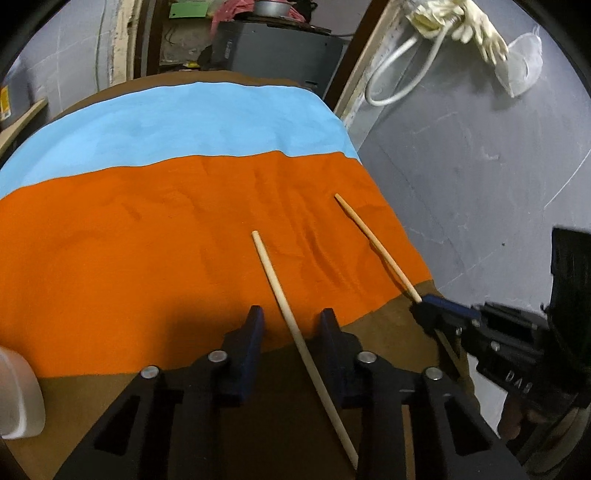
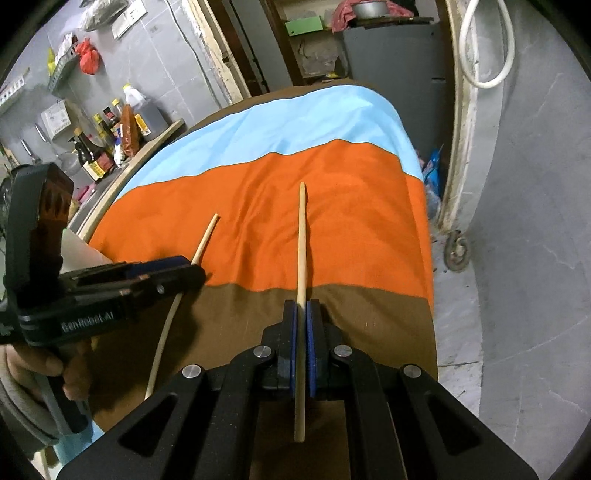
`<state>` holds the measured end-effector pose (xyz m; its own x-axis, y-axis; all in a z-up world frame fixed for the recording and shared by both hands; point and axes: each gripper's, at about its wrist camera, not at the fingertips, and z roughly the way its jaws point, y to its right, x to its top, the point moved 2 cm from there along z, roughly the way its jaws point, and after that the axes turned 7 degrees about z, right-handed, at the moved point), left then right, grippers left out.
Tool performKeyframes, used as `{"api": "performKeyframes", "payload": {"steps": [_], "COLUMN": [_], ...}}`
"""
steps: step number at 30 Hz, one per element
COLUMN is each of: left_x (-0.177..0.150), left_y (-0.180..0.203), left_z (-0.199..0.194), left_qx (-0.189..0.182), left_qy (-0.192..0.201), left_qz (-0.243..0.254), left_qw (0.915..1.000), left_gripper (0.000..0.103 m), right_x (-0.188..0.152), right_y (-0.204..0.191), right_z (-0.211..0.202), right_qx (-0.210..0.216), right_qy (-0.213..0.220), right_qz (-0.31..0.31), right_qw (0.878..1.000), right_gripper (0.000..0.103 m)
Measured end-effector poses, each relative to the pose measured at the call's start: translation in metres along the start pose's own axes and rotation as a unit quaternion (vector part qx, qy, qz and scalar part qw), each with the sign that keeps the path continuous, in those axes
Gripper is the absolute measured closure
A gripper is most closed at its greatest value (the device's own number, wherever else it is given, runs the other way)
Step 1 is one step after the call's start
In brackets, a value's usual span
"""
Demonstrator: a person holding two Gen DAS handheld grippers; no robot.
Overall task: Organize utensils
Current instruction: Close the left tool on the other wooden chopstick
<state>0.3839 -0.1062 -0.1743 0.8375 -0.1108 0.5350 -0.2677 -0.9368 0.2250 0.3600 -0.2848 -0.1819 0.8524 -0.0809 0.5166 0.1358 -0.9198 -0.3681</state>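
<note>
My right claw (image 2: 306,301) pinches one chopstick (image 2: 302,236), tip pointing ahead over the orange cloth (image 2: 351,221). My left claw (image 1: 291,314) stands spread around the other chopstick (image 1: 271,269), pads not touching it.

My tongs (image 2: 302,314): black frame, blue pads. Chopsticks (image 1: 295,325): pale wood. Cloth (image 1: 166,221): sky-blue band, orange band, brown band. Floor (image 1: 480,166): grey. Cable (image 2: 491,55): white.

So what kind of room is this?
Probably a home kitchen or a storeroom beside one. Sauce and oil bottles crowd a counter, a metal pot sits on a cabinet, and chopsticks lie over a cloth-covered table.
</note>
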Motion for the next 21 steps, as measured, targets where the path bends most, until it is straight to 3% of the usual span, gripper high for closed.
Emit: {"api": "performKeyframes", "payload": {"steps": [5, 12, 21], "left_x": [0.002, 0.001, 0.006], "left_y": [-0.007, -0.006, -0.008], "left_z": [0.001, 0.002, 0.004], "left_qx": [-0.005, -0.003, -0.005], "left_qy": [-0.004, -0.008, -0.018], "left_qz": [-0.017, -0.022, -0.031], "left_qw": [0.9998, 0.9997, 0.9993], "left_gripper": [0.089, 0.090, 0.090], "right_x": [0.015, 0.043, 0.064], "right_y": [0.000, -0.013, -0.022], "right_z": [0.014, 0.043, 0.063], "right_qx": [0.004, 0.002, 0.012], "right_qy": [-0.019, -0.055, -0.100], "right_qz": [-0.014, -0.042, -0.027], "right_qw": [1.000, 0.998, 0.995], "right_gripper": [0.098, 0.097, 0.089]}}
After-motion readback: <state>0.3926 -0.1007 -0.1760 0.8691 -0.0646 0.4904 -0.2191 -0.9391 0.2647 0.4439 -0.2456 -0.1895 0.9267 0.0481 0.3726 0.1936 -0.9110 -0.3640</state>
